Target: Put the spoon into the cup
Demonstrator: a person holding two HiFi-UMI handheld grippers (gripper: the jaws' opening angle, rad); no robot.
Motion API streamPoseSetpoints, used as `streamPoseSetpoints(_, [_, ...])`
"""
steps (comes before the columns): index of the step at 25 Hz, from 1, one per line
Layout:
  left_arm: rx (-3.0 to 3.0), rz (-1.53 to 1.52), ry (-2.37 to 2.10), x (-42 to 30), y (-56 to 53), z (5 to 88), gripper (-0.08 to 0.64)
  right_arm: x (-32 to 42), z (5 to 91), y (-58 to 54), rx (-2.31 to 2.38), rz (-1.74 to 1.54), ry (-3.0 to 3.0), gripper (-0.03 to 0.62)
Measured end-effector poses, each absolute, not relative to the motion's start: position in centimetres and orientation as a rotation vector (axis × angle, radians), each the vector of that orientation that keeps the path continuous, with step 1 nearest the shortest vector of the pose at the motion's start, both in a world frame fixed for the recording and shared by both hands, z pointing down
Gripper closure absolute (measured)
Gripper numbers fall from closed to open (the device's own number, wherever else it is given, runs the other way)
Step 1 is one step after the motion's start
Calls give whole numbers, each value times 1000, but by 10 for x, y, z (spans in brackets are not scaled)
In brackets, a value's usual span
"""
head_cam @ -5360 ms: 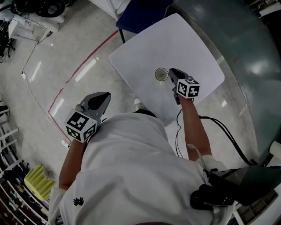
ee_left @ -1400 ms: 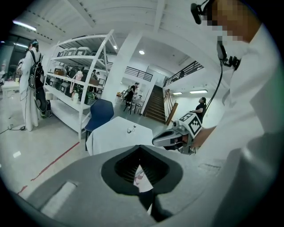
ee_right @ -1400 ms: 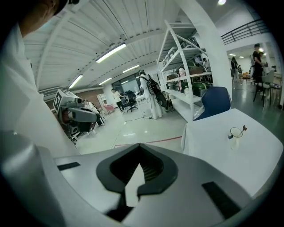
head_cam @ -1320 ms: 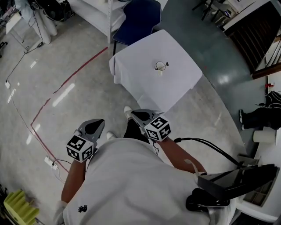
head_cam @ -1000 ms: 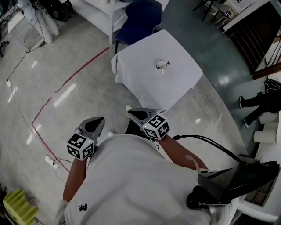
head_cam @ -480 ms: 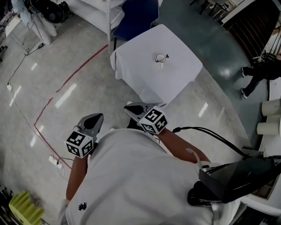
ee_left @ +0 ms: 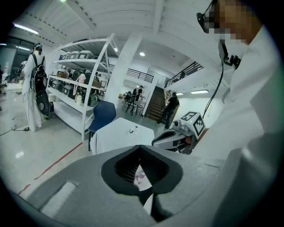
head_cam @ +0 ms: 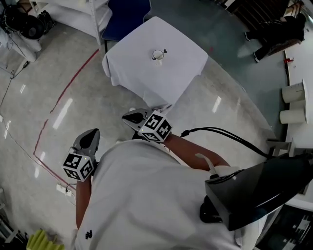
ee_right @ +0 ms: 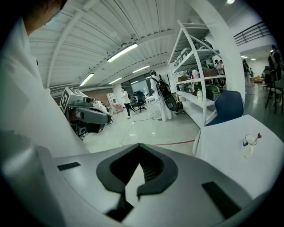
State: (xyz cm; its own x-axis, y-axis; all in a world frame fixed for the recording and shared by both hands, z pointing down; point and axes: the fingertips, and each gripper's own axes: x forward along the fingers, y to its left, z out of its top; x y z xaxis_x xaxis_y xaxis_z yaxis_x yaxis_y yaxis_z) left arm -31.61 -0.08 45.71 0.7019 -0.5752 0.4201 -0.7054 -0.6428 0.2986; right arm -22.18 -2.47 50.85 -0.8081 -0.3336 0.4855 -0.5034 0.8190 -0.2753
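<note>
Head view: cup (head_cam: pixel 157 54) w/ spoon (head_cam: pixel 164 51) standing in it, mid-table (head_cam: pixel 181 73), well apart from both grippers, which we hold close to our chest. Left gripper (head_cam: pixel 91 135) & right gripper (head_cam: pixel 128 116) are both clenched w/ nothing btwn the jaws; only the gripper views show that. Right gripper view adds shelving (ee_right: pixel 195 71) behind the table. Open floor (head_cam: pixel 98 102) lies btwn us & the table's near edge. Blue chair (head_cam: pixel 124 14) at the far side.
</note>
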Motion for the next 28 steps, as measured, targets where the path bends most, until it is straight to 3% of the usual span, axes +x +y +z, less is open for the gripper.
streamPoseSetpoints(28, [2443, 445, -916, -294, -40, 474, 555, -195, 527, -60, 670, 607, -2536, 584])
